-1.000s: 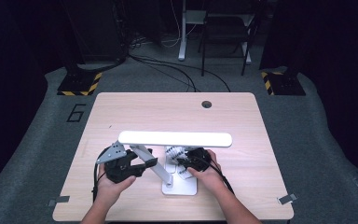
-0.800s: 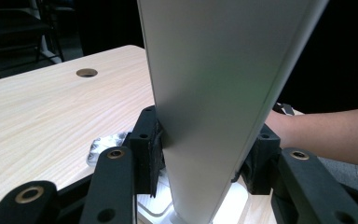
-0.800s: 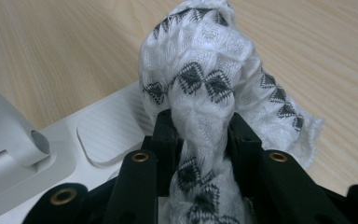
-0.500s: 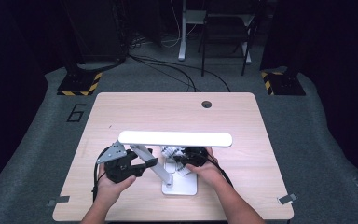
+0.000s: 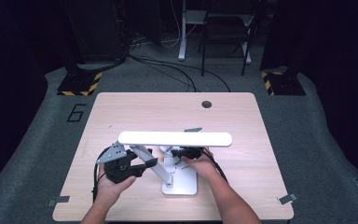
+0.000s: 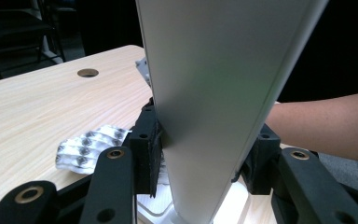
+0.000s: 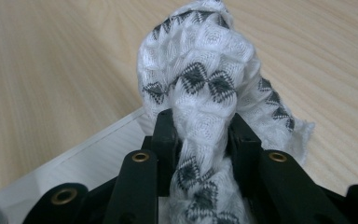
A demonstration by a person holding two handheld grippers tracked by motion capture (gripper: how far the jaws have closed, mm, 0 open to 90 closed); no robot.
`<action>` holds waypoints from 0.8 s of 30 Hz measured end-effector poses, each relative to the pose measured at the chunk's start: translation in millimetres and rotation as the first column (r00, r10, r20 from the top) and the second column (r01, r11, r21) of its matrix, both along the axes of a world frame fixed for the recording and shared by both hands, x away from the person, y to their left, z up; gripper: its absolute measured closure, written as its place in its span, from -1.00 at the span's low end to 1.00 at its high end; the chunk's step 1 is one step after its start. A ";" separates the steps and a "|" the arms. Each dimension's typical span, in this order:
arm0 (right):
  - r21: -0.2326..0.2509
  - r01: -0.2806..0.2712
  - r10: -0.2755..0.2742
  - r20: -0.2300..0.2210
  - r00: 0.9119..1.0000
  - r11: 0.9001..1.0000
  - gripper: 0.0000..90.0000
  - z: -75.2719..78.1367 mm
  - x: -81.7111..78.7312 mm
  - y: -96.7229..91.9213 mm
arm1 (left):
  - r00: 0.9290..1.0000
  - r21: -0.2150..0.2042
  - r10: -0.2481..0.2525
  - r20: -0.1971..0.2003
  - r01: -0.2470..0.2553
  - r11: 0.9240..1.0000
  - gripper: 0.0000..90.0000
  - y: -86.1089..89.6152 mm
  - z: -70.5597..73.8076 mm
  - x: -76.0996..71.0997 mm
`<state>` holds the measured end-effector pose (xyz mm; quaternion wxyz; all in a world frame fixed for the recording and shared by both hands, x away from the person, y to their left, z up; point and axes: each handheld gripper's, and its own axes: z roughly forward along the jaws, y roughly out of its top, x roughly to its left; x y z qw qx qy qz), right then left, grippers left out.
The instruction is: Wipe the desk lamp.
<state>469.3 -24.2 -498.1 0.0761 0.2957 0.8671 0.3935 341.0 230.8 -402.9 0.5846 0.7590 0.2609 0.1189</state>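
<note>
Reaching in from the near edge, the left gripper (image 5: 142, 164) squeezes the lamp arm (image 6: 205, 116) above the white base (image 5: 181, 183). Beside it, the right gripper (image 7: 204, 135) pinches a patterned cloth (image 7: 200, 79) over the table (image 5: 168, 112).

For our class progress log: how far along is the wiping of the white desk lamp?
Done: the left gripper is clamped on the white desk lamp's arm, steadying it. In hand: the right gripper pinches a white cloth with a grey diamond pattern just above the lamp's flat white base. Left: which surfaces are already wiped cannot be told.
</note>
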 end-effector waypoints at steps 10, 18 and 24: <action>-0.006 -0.007 0.007 -0.028 1.000 1.000 0.54 -0.2 13.5 5.9 | 1.000 0.007 0.013 0.004 -0.013 1.000 0.25 -0.1 0.0 -1.0; -0.042 0.003 -0.003 -0.018 1.000 0.999 0.53 1.0 16.4 7.4 | 1.000 0.003 0.021 0.001 -0.021 1.000 0.26 -0.8 -0.1 -1.9; -0.085 0.018 -0.019 -0.011 1.000 0.996 0.53 0.9 17.8 -5.5 | 1.000 0.008 0.023 0.004 -0.023 1.000 0.26 -0.8 0.1 -1.9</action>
